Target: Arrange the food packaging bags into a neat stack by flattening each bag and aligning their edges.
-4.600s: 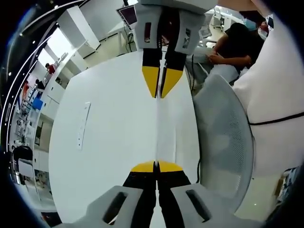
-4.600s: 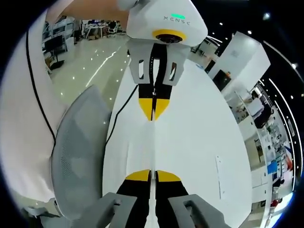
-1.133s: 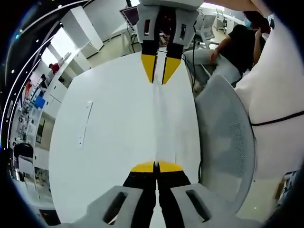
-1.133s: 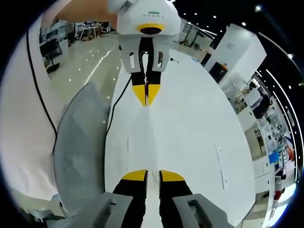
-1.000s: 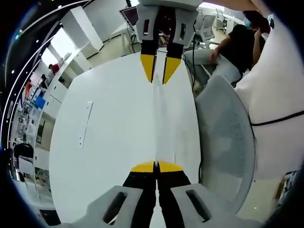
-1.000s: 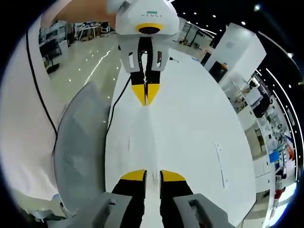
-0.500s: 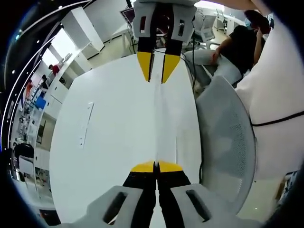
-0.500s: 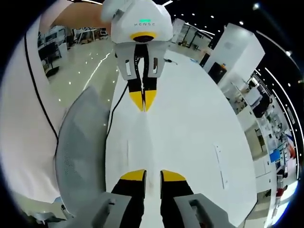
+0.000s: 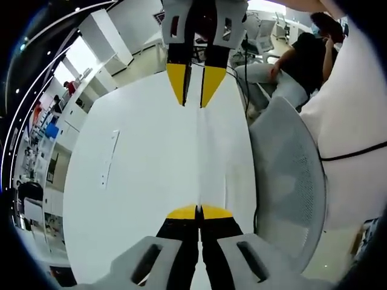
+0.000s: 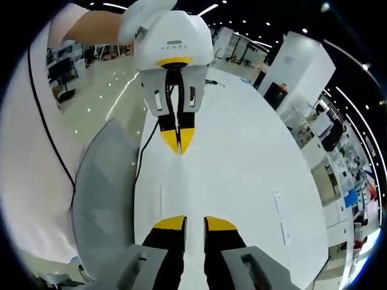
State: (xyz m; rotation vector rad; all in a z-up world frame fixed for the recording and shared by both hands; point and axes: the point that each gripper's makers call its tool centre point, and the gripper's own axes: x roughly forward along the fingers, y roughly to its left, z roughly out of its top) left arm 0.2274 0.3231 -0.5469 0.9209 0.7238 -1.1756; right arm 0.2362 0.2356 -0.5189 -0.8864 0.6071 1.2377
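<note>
A large bright hall with white cabinets surrounds a white tabletop. A thin white bag lies flat along the tabletop's edge, beside a grey mesh chair. The left gripper is clenched, its yellow tips pressed together at one end of the bag; whether it pinches the bag I cannot tell. The right gripper is released, tips apart, at the opposite end. A white strip rests on the tabletop towards its far edge. A seated person in black is beyond the chair.
</note>
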